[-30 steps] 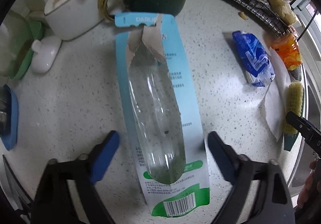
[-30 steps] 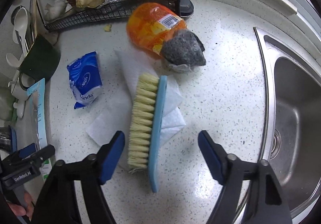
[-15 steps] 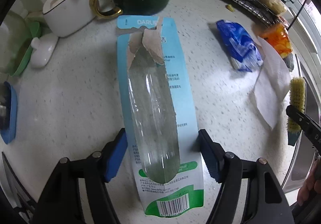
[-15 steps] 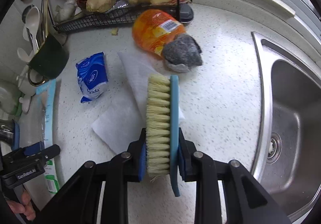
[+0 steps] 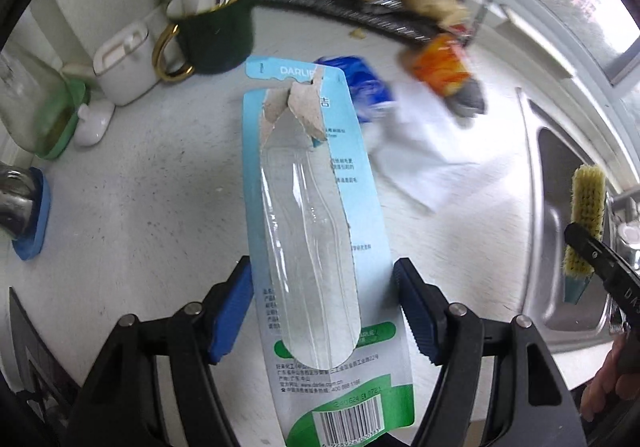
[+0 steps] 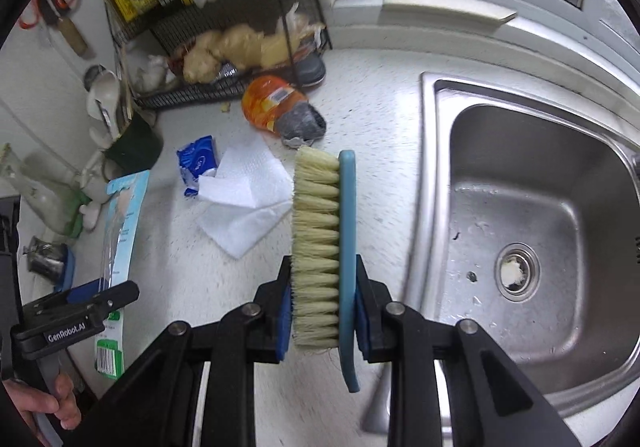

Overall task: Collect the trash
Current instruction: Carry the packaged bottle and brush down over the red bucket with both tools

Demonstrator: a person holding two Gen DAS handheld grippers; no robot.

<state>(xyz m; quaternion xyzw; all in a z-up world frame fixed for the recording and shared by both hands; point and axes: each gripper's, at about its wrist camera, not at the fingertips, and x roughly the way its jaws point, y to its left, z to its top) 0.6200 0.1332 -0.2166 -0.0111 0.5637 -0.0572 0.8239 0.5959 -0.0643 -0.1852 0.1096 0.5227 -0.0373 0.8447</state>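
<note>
1. The left hand-held gripper [image 5: 322, 311], at the bottom of the left wrist view, pinches the torn toothbrush package [image 5: 316, 231] by its long edges, its blue pads [image 5: 232, 311] pressing both sides so the flat card hangs clear of the desk [image 5: 132, 207].
2. Mid-frame in the right wrist view, a crumpled paper towel [image 6: 244, 203] and a blue wrapper [image 6: 198, 163] lie on the desk, probably trash to gather.
3. The right hand-held gripper [image 6: 322, 311] clamps a scrubbing brush [image 6: 324, 243] across bristles and blue back, lifted beside the sink [image 6: 532, 231] at the right, likely cleared off the towel.
</note>
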